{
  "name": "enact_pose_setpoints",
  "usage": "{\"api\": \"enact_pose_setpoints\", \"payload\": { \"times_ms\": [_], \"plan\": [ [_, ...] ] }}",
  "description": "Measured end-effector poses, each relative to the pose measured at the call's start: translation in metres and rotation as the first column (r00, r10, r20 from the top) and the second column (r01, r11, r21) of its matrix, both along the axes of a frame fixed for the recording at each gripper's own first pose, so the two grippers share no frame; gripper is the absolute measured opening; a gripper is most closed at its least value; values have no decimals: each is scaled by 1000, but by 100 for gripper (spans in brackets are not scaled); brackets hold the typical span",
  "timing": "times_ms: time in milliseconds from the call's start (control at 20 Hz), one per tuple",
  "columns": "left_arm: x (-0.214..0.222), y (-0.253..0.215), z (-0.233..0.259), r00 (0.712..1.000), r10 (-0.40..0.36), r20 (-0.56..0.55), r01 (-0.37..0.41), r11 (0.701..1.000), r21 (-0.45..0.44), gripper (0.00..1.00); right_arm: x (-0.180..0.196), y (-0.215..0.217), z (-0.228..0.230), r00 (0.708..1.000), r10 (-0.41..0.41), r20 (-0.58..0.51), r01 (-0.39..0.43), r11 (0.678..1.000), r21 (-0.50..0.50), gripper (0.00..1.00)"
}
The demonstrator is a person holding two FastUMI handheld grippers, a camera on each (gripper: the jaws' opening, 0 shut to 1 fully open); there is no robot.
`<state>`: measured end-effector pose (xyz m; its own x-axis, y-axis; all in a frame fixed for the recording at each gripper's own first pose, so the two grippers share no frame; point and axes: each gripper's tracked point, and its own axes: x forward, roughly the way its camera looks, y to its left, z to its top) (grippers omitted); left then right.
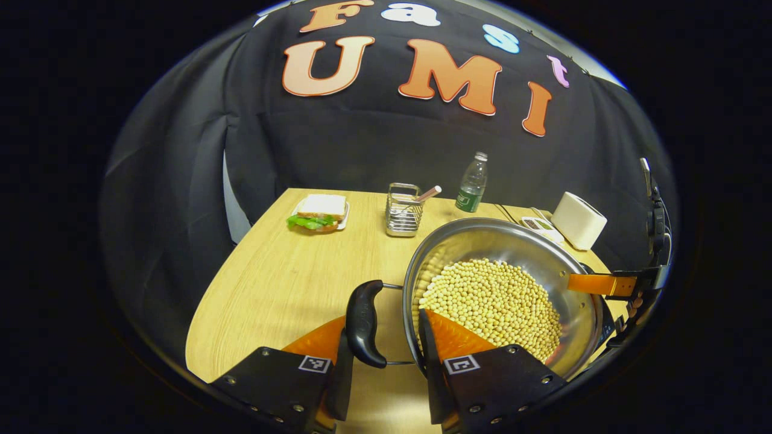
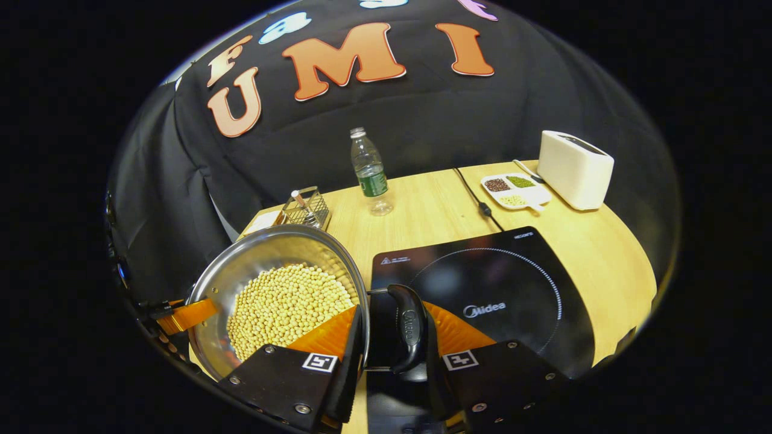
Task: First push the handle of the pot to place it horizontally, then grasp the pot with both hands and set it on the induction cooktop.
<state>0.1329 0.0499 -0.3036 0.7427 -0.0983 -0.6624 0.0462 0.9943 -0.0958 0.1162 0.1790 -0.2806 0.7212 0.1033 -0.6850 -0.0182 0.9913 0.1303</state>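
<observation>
Steel round pot [image 1: 506,271] of pale beans, both grippers' fingers [image 1: 429,337] clamped on its black side handles [image 2: 409,328], should rise level toward the black induction cooktop [image 2: 500,289] at right.

table [image 2: 422,205]: sandwich [image 1: 319,212] | wire rack [image 1: 403,211] | bottle [image 2: 369,169], upright | toaster [image 2: 574,169] | divided dish [image 2: 515,191] beside toaster | cable [image 2: 479,205]

I see a silver pot [image 1: 500,247] of pale yellow beans [image 1: 494,301], black handles [image 1: 363,322], a glossy black cooktop [image 2: 500,289] at my three o'clock.
</observation>
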Motion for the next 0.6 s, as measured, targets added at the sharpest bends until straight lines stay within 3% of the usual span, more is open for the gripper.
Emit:
{"api": "enact_pose_setpoints", "payload": {
  "times_ms": [600],
  "plan": [
    [16, -109, -4, 996, -93, -14, 92, 995, -31, 53, 0, -101, 19, 997, -76, 13, 77, 996, -43, 49]
  ]
}}
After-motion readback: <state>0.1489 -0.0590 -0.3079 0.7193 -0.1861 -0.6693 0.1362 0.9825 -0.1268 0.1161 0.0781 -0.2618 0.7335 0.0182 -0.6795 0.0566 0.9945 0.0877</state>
